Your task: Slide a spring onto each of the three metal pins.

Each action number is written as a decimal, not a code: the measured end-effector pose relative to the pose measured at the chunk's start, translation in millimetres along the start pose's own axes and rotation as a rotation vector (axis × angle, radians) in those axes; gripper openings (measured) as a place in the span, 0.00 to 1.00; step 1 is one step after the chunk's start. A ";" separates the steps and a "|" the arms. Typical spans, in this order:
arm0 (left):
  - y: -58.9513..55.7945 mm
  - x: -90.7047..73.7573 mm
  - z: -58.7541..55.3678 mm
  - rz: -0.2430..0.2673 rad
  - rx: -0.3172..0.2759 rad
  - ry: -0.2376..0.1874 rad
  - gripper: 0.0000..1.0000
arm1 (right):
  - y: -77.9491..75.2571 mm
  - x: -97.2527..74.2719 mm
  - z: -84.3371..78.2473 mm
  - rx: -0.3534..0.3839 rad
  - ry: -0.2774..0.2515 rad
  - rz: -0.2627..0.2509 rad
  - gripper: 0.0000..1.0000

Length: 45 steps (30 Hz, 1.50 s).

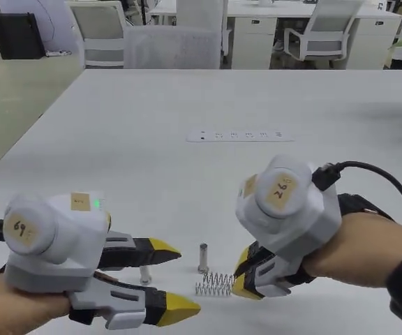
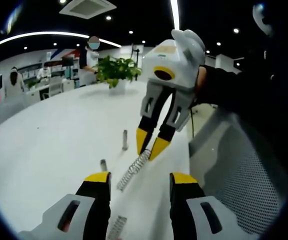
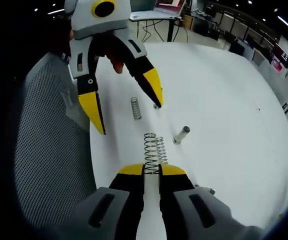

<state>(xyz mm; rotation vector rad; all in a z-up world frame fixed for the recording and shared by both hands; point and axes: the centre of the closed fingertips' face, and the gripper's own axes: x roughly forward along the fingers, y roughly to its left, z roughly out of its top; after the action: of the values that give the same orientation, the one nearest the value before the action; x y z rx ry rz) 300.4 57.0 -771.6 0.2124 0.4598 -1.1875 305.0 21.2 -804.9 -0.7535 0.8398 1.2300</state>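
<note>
Right gripper (image 1: 244,278) comes in from the right, pitched steeply down, with its tips at the table (image 1: 187,105). The hand (image 1: 354,251) is wrapped round the back of it and a black cable (image 1: 379,171) loops over the wrist. Its jaws are narrow, pinched on the right end of a spring (image 1: 215,283) lying flat near the table's near edge. In the right gripper view a second coil seems to sit right behind the held one, but it could be a shadow, can't tell. Left gripper (image 1: 172,278) is held low and roughly level, coming from the left and pointing right, jaws wide apart. A short pin (image 1: 145,274) stands between those open jaws. A taller pin (image 1: 203,257) stands upright just beyond the spring, between the two grippers. Another spring (image 3: 135,108) lies loose on the table by the left gripper's jaws.
</note>
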 end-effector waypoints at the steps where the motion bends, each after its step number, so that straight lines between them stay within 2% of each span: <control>1: -0.3 1.3 -0.3 -0.001 -0.003 -0.002 0.41 | 0.9 -0.1 0.9 -0.007 -0.002 0.003 0.07; 8: -5.7 6.0 -11.1 -0.020 -0.008 0.020 0.36 | 8.5 -0.3 8.7 -0.038 -0.011 0.030 0.07; 19: -11.2 8.2 -12.0 -0.043 0.019 0.016 0.25 | 21.0 0.3 14.0 -0.104 -0.014 0.077 0.07; 27: -21.5 10.0 -14.1 -0.086 0.051 0.023 0.14 | 29.4 -0.6 14.7 -0.134 -0.023 0.114 0.07; 35: -24.8 9.9 -15.3 -0.100 0.074 0.029 0.03 | 34.2 -0.3 13.5 -0.188 -0.025 0.126 0.08; 45: -26.1 9.1 -15.3 -0.107 0.083 0.027 0.03 | 33.3 0.4 13.4 -0.175 -0.044 0.130 0.09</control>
<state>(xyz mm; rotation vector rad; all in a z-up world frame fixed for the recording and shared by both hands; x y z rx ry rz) 275.4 45.9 -787.3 0.2785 0.4507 -1.3113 274.2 38.9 -800.0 -0.8186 0.7615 1.4454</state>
